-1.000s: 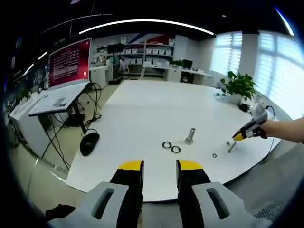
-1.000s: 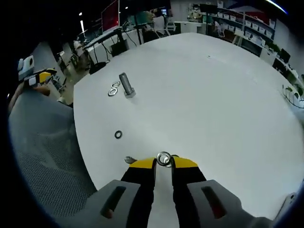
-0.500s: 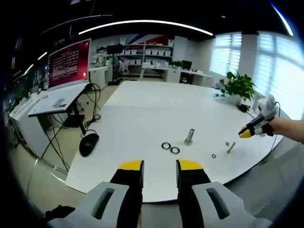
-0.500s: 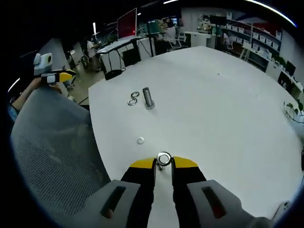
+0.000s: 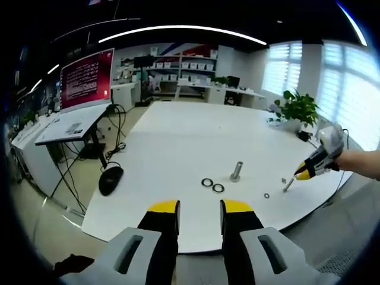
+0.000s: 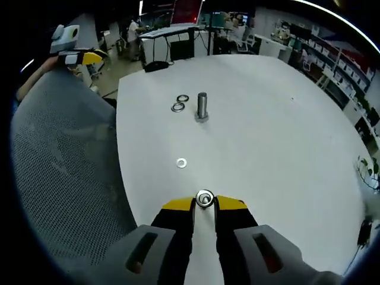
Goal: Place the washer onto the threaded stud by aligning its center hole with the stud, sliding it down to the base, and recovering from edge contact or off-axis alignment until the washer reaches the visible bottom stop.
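Carrying washer (image 6: 205,199) pinched between closed jaws of right hand-held gripper (image 6: 205,203), low centre of frame; threaded stud (image 6: 202,107) upright on desk (image 6: 279,136), upper centre; left hand-held gripper (image 5: 199,206) parted, empty; next: bring hole over stud tip, on axis.

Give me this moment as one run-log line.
right gripper: shut on small silver washer, above white table | upright threaded metal stud: bare | left gripper: open, off table edge
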A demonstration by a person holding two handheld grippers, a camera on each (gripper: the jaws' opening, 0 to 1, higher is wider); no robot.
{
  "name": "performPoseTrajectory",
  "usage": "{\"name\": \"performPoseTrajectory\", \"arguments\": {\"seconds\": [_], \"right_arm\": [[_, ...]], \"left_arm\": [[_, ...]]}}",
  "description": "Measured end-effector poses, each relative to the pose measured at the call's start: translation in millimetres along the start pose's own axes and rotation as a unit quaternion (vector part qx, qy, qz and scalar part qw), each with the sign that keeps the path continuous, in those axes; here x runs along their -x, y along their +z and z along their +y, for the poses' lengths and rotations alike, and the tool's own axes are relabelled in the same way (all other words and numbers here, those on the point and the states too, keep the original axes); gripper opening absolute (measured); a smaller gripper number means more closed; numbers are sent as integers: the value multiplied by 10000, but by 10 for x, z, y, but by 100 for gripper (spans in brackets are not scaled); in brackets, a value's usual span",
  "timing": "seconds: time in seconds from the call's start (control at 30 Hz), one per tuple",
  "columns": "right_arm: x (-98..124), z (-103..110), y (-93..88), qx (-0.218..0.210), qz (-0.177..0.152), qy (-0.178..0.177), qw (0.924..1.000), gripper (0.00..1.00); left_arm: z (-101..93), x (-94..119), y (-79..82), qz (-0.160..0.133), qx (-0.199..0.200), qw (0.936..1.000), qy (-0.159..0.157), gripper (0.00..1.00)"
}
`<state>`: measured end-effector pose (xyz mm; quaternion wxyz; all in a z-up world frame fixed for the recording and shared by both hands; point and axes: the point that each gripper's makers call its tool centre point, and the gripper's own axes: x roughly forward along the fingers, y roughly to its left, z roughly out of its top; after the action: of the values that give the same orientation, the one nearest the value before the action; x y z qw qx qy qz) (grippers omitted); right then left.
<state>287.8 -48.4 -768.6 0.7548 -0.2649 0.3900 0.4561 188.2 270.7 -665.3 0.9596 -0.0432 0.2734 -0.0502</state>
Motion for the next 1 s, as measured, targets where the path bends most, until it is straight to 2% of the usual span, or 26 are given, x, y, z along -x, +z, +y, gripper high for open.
{"name": "performPoseTrajectory", "arguments": {"seconds": [0.4, 1.0], "right_arm": [[-82, -49, -68, 140, 225, -66, 9996, 15], [-156, -21, -120, 302, 559, 19, 9980, 13]], "left_arm": [[-2, 0, 7, -22, 15, 10000, -12, 25], [-14, -1, -5, 13, -9, 10000, -38, 25]]}}
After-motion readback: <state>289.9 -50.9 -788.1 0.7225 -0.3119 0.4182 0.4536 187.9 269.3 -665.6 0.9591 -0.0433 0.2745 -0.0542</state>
